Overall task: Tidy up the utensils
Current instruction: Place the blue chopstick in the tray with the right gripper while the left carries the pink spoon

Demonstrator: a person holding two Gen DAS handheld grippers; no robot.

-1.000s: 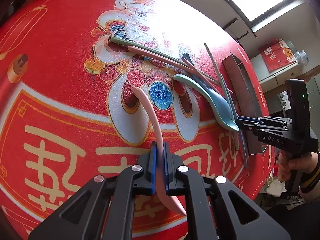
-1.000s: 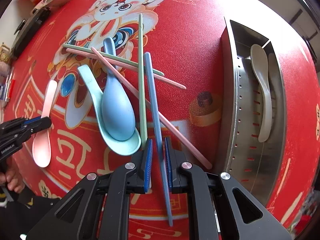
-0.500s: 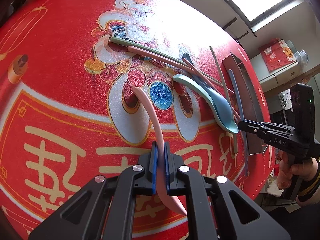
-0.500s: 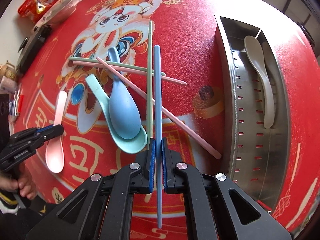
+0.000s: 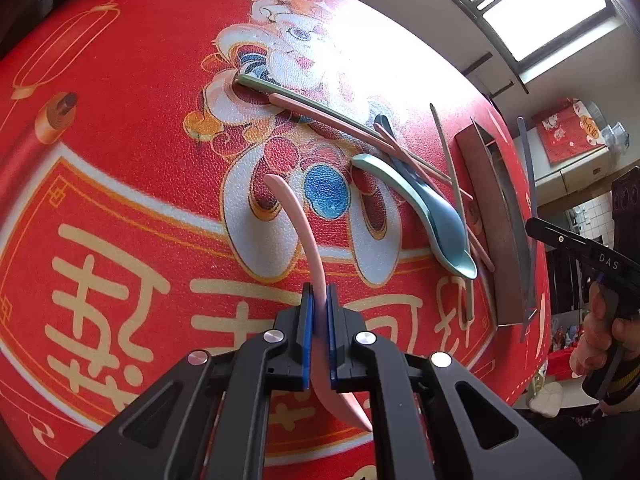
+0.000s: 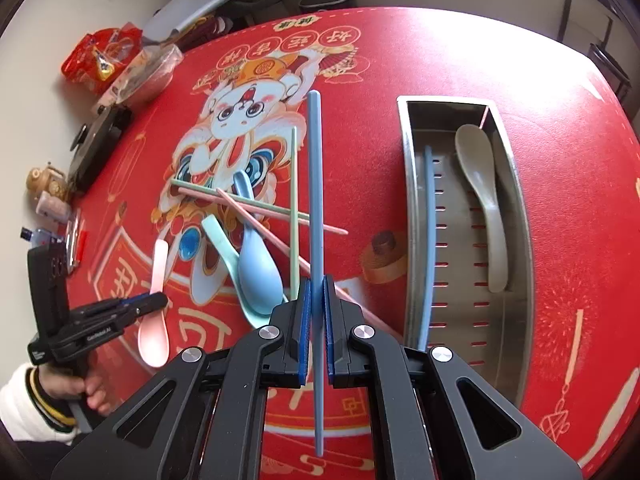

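Note:
My left gripper [image 5: 319, 292] is shut on a pink spoon [image 5: 298, 220], low over the red mat; it also shows in the right wrist view [image 6: 154, 300]. My right gripper [image 6: 317, 284] is shut on a blue chopstick [image 6: 315, 184], lifted above the mat and seen in the left wrist view [image 5: 526, 184]. A pile of a teal spoon [image 6: 218, 240], a blue spoon [image 6: 256, 268] and green [image 6: 294, 200] and pink chopsticks [image 6: 260, 208] lies mid-mat. The steel tray [image 6: 520, 216] at right holds a beige spoon [image 6: 482, 200] and a blue chopstick [image 6: 428, 240].
The round table carries a red printed mat [image 6: 360, 80]. Snack bags [image 6: 100, 56], a plastic tub [image 6: 148, 72] and a black case [image 6: 96, 144] crowd the far left edge. A window and cabinets stand beyond the table in the left wrist view.
My right gripper closed on the blue chopstick and lifted it well above the pile, pulling back. The left gripper stays shut on the pink spoon, nearly still.

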